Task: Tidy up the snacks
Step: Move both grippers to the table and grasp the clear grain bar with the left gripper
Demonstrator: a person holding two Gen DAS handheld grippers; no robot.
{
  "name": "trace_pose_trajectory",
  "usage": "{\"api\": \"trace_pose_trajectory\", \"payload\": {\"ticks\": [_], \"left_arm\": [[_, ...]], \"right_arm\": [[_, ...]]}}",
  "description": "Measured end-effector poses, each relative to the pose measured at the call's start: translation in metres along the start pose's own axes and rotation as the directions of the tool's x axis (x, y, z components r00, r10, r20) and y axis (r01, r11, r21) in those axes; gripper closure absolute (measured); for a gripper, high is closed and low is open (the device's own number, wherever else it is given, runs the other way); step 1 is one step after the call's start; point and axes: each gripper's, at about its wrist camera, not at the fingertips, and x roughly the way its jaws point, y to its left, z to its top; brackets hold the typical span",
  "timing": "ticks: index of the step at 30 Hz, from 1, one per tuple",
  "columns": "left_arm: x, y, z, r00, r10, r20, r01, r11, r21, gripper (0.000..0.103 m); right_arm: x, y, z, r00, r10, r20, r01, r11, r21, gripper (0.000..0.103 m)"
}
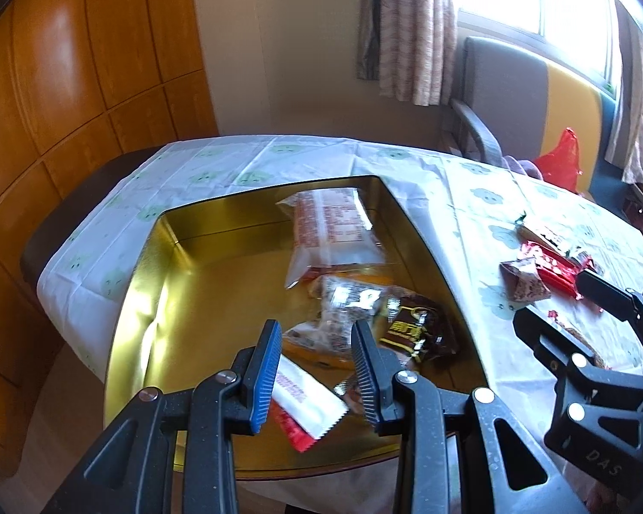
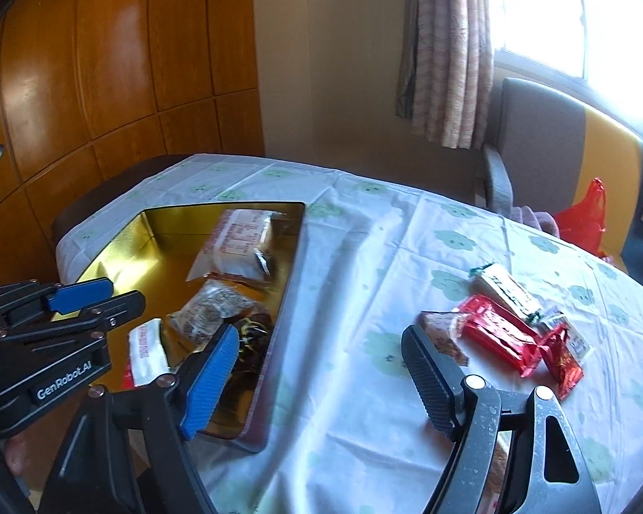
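The left hand-held gripper [image 1: 317, 368] hangs over the near part of a gold tin [image 1: 167, 282], tilted down, its jaws apart with a narrow gap and nothing pinched between them. Under it in the tin lies a white-and-red packet [image 1: 308, 407]. Further in are a speckled clear pack [image 1: 347, 300], a dark brown pack [image 1: 416, 330] at the tin's right wall, and a large clear bag [image 1: 334, 231] with red print at the far side.

The right hand-held gripper [image 2: 321, 368] is released, jaws wide and empty, tilted down over the tabletop [image 2: 364, 265] between the tin's right edge and a loose group of snacks. That group sits to its right: a red bar [image 2: 501, 334], a smaller red packet [image 2: 563, 364], a cream wrapper [image 2: 506, 291] with green ends, and a brownish packet [image 2: 441, 330] touching the black finger [image 2: 428, 368].

A white cloth with pale green shapes covers the tabletop. A red bag [image 2: 587, 218] lies at the far right edge. Beyond stand a grey chair [image 2: 536, 137], a curtain [image 2: 446, 51] by a bright window [image 2: 578, 13], and wood panelling [image 2: 107, 64] at left.
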Motion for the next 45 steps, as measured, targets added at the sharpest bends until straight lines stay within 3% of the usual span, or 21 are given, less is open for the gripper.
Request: {"api": "trace_pose_trajectory", "payload": {"ticks": [13,21,26,31,35,39,42,45], "left_arm": [[-0.004,-0.046,0.008,0.997,-0.081,-0.004,0.081,0.991,0.106,0.069],[0.001,-0.097,0.013,0.975,-0.211,-0.063,0.220,0.954,0.204,0.069],[0.015,-0.137,0.010,0.933,-0.313,-0.176,0.347,0.911,0.223,0.069],[0.036,-0.176,0.002,0.860,-0.396,-0.321,0.460,0.874,0.154,0.068],[0.049,-0.197,-0.002,0.805,-0.449,-0.388,0.510,0.858,0.064,0.062],[0.061,-0.213,0.002,0.773,-0.487,-0.407,0.522,0.852,-0.029,0.052],[0.066,-0.225,0.008,0.789,-0.478,-0.385,0.507,0.861,-0.030,0.049],[0.075,-0.239,0.007,0.824,-0.423,-0.377,0.470,0.882,0.038,0.049]], "right_arm": [[-0.004,-0.035,-0.007,0.997,-0.072,-0.001,0.072,0.996,0.056,0.021],[-0.020,-0.094,-0.032,0.982,-0.184,-0.037,0.187,0.973,0.134,0.018],[-0.039,-0.153,-0.063,0.951,-0.289,-0.108,0.307,0.920,0.242,0.018],[-0.053,-0.199,-0.095,0.919,-0.348,-0.185,0.391,0.860,0.328,0.018],[-0.057,-0.214,-0.111,0.909,-0.359,-0.211,0.413,0.840,0.352,0.018],[-0.060,-0.219,-0.119,0.905,-0.364,-0.220,0.422,0.832,0.361,0.018],[-0.059,-0.221,-0.122,0.904,-0.363,-0.225,0.424,0.829,0.365,0.018],[-0.055,-0.223,-0.125,0.903,-0.358,-0.237,0.425,0.828,0.366,0.018]]}}
